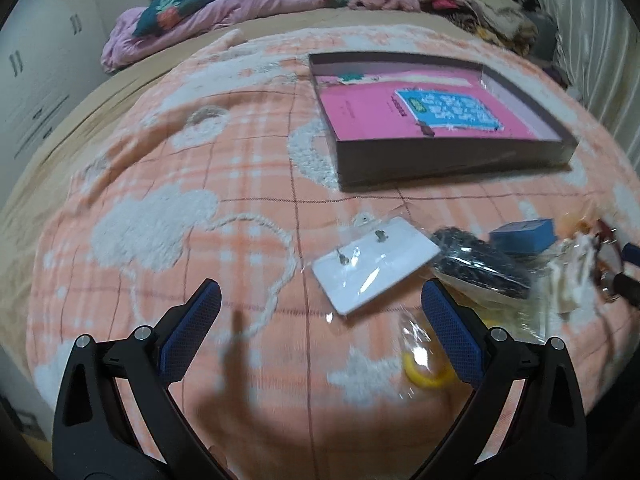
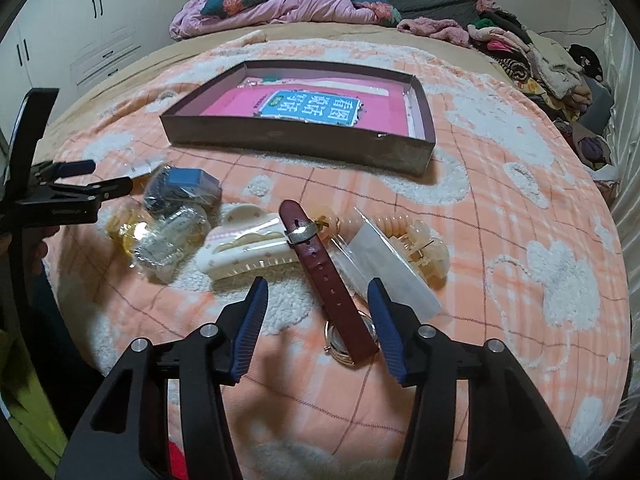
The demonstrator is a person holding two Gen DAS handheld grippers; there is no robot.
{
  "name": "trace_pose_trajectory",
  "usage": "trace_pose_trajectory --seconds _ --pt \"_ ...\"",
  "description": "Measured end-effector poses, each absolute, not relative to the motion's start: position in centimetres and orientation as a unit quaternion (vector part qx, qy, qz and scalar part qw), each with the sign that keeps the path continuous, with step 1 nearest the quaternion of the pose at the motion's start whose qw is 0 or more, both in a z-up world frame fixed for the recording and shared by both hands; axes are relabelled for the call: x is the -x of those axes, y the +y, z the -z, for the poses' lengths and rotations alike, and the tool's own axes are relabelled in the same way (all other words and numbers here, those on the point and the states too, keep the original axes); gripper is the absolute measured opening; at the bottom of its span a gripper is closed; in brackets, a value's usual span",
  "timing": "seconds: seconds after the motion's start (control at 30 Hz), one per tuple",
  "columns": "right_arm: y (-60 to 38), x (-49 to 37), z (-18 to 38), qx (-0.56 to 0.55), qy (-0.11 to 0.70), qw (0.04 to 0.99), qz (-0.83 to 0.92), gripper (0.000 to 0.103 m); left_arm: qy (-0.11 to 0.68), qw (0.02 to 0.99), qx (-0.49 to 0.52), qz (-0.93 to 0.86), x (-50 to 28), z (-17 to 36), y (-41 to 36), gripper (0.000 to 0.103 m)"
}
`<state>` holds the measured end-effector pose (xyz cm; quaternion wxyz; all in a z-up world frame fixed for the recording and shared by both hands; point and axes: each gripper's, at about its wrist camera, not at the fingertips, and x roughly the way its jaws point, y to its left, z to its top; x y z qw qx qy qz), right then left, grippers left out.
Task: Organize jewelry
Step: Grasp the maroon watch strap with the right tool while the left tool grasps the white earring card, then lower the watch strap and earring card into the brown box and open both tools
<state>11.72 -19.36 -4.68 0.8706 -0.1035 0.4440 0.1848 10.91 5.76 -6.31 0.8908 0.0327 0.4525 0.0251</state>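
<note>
Bed (image 2: 520, 208): jewelry lies loose on the blanket, none sorted yet.
Box (image 2: 296, 148): waiting beyond the pile.
Watch (image 2: 328, 280): strap between the right gripper's (image 2: 318, 300) spread fingers; next, lower and clench.
Left gripper (image 1: 320, 304): released, near the earring card (image 1: 376, 264).

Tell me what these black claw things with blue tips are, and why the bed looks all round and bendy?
They are grabbing tools, one in each of a person's hands. Each carries a camera with a very wide lens, which bends the picture. One picture looks along the left gripper, the other along the right gripper. Both are open and hold nothing.

On the orange blanket lies a shallow box with a pink book inside. Nearer lie a watch with a dark red strap, a white hair clip, a beige hair clip, a blue box, and an earring card in clear wrap.
</note>
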Motion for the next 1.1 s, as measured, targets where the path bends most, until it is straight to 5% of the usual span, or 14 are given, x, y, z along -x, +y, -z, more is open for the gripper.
trace_pose_trajectory --seconds 0.23,0.3,0.47,0.53,1.1 --pt "-19.2 -12.5 5.5 0.115 0.449 0.866 -0.189 0.026 0.457 0.887 -0.067 -0.018 -12.9 7.1 5.7 0.090" --pt "-19.3 -12.5 5.4 0.113 0.446 0.867 -0.193 0.020 0.455 0.888 -0.068 -0.001 -13.6 7.1 5.7 0.079" --pt "-20.0 -12.3 4.3 0.089 0.438 0.871 -0.203 0.012 0.442 0.894 -0.062 0.042 -14.6 6.7 5.0 0.026" --pt "-20.3 -12.2 3.7 0.081 0.433 0.874 -0.207 0.012 0.438 0.896 -0.056 0.051 -14.7 6.5 4.9 0.021" --pt "-21.2 -14.7 -2.7 0.029 0.356 0.908 -0.218 0.012 0.365 0.930 0.032 0.030 -13.4 0.4 8.2 0.016"
